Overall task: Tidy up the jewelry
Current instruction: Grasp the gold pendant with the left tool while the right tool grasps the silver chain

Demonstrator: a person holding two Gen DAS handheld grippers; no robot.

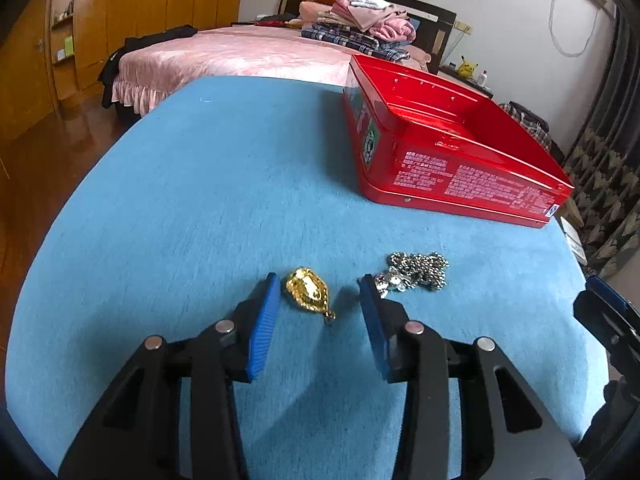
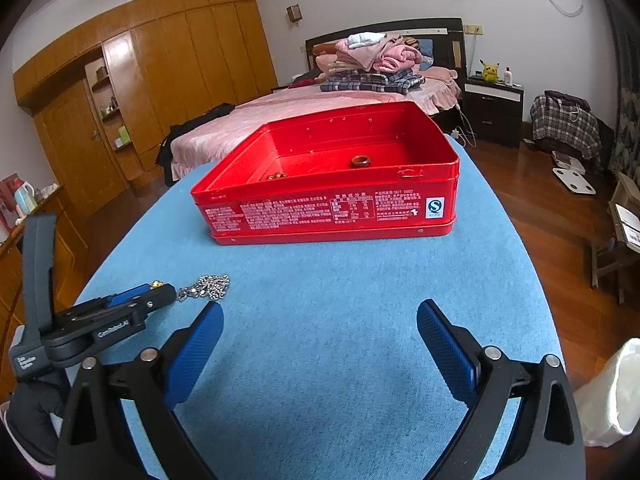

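Down on the blue cloth (image 1: 192, 208), the left gripper (image 1: 320, 290) hangs with its blue pads parted and pressing on nothing. A gold pendant (image 1: 308, 294) lies on the cloth in the gap between them, just beside the left-hand pad. A heap of silver ball chain (image 1: 416, 276) sits just past the tip of the other pad; whether that pad touches it cannot be told.

The open red tin (image 2: 332, 208) stands farther back on the cloth, well apart from the pendant and chain and off to their right. White print covers its near wall. Inside, on the floor of the tin, a brown ring (image 2: 361, 161) lies near the middle, and a string of small brown beads (image 2: 276, 176) shows just over the near rim.

Nearer the camera than the tin, the right gripper (image 2: 320, 316) hovers over bare cloth — its jaws spread wide and empty. From its view the left gripper comes in at the left edge, with the chain at its tip.
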